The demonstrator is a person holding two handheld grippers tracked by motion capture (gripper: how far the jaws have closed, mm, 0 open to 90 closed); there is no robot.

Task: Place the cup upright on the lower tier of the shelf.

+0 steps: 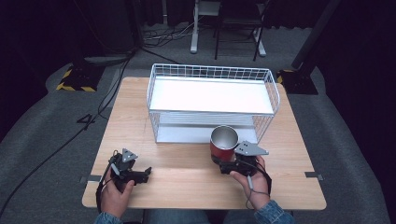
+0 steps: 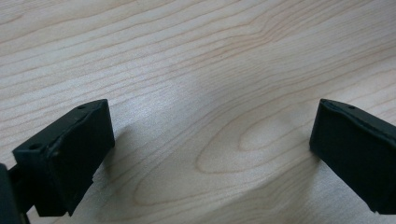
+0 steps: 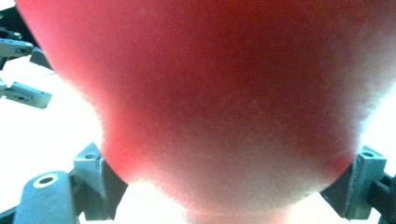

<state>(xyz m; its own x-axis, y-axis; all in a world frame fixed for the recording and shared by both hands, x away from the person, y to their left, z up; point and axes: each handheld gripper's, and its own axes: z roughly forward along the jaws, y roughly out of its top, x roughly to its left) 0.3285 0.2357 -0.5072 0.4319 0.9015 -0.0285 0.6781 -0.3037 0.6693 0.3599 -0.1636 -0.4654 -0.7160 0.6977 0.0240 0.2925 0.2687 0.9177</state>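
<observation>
the right gripper [image 1: 232,164] pinches the red steel tumbler [image 1: 223,143] just before the wire basket [image 1: 275,91]; keep it upright, lift above the rim. left gripper [image 1: 132,173] fingers spread over the worktop [image 1: 187,172].

Standing on grey carpet [image 1: 42,126] before black curtains [image 1: 42,32], with cables [image 1: 163,37] trailing past white desk legs [image 1: 194,44] and hazard-striped bases [image 1: 74,79].

Right gripper [image 1: 227,163] clasping upright red cup [image 1: 223,143] before white wire basket [image 1: 213,99], left gripper [image 1: 140,175] resting on wooden table [image 1: 187,175]
</observation>
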